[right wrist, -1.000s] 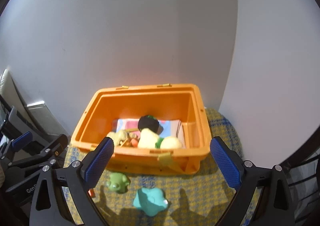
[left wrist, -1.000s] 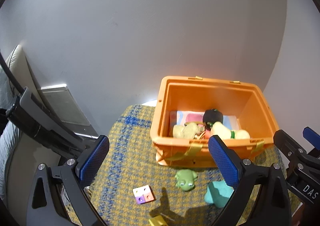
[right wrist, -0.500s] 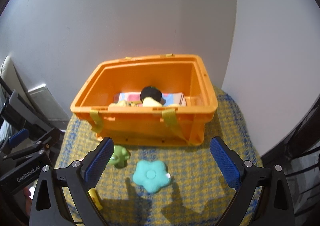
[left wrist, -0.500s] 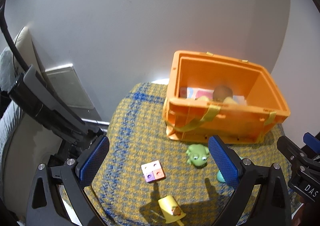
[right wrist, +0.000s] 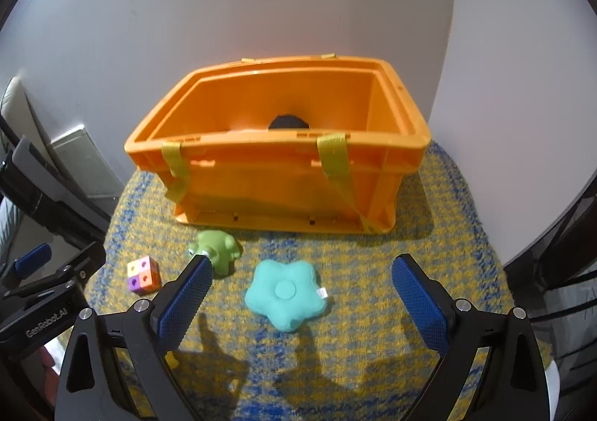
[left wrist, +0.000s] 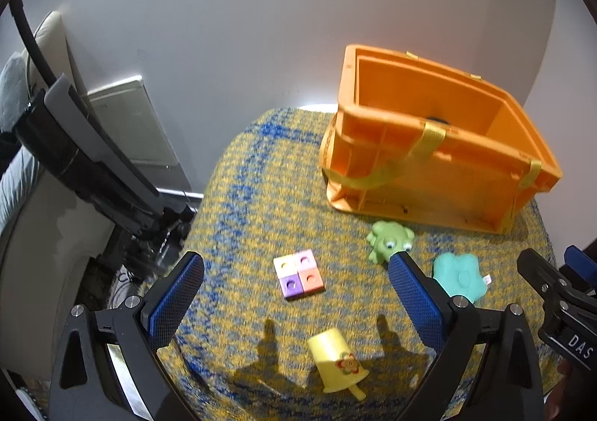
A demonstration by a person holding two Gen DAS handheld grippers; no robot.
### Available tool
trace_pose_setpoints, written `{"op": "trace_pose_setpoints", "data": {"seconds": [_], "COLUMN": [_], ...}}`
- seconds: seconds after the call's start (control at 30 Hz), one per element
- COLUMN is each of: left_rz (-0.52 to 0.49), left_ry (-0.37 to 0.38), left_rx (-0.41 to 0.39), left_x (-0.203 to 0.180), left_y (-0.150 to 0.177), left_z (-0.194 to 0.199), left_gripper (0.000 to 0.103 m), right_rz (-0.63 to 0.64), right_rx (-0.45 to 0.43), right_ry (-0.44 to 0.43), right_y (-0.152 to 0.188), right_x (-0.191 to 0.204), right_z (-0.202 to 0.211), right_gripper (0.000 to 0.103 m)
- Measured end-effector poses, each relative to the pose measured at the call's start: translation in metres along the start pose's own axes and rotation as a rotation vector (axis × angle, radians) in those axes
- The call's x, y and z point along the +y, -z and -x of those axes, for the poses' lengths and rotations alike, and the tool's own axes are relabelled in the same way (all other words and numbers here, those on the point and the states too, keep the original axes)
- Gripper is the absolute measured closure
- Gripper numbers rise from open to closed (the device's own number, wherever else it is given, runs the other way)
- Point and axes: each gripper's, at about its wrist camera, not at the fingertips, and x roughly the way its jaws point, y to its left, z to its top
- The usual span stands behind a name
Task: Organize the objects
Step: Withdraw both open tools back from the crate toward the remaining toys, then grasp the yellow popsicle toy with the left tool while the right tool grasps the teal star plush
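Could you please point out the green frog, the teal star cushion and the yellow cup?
green frog (left wrist: 390, 240), left wrist view, its head.
teal star cushion (right wrist: 285, 292), right wrist view, its centre button.
yellow cup (left wrist: 334, 359), left wrist view, its side wall.

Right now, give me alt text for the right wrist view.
The open right gripper hovers over a teal star cushion on a yellow-blue cloth, facing an orange crate. A green frog toy and colored block lie left.

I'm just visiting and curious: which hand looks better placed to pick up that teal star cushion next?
Probably the right. The teal star cushion lies centred between the open right gripper fingers; for the left gripper, also open, it sits off beyond one finger.
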Motion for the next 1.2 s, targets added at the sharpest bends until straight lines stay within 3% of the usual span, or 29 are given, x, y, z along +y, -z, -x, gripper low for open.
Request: {"op": "trace_pose_setpoints", "data": {"seconds": [0.3, 0.53, 0.87, 0.97, 1.2], "left_rz": [-0.004, 0.008, 0.004, 0.000, -0.019], "left_ry": [-0.004, 0.007, 0.008, 0.030, 0.072], "left_rx": [0.039, 0.099, 0.157, 0.186, 0.203], "left_x": [-0.012, -0.020, -0.021, -0.022, -0.027], "left_y": [0.036, 0.060, 0.080, 0.085, 0.092], "left_z": [-0.011, -0.027, -0.039, -0.044, -0.045], "left_gripper": [0.005, 0.028, 0.030, 0.048, 0.062], "right_rz": [0.030, 0.051, 0.098, 0.111, 0.110], "right_rx": [0.035, 0.068, 0.127, 0.131, 0.172], "right_ry": [0.002, -0.001, -0.020, -0.012, -0.005], "right_y": [0.021, 0.034, 0.046, 0.048, 0.052], "right_x": [0.000, -0.002, 0.000, 0.000, -0.003], "right_z": [-0.020, -0.041, -0.069, -0.075, -0.094], "right_gripper": [0.006, 0.006, 0.006, 0.006, 0.008]}}
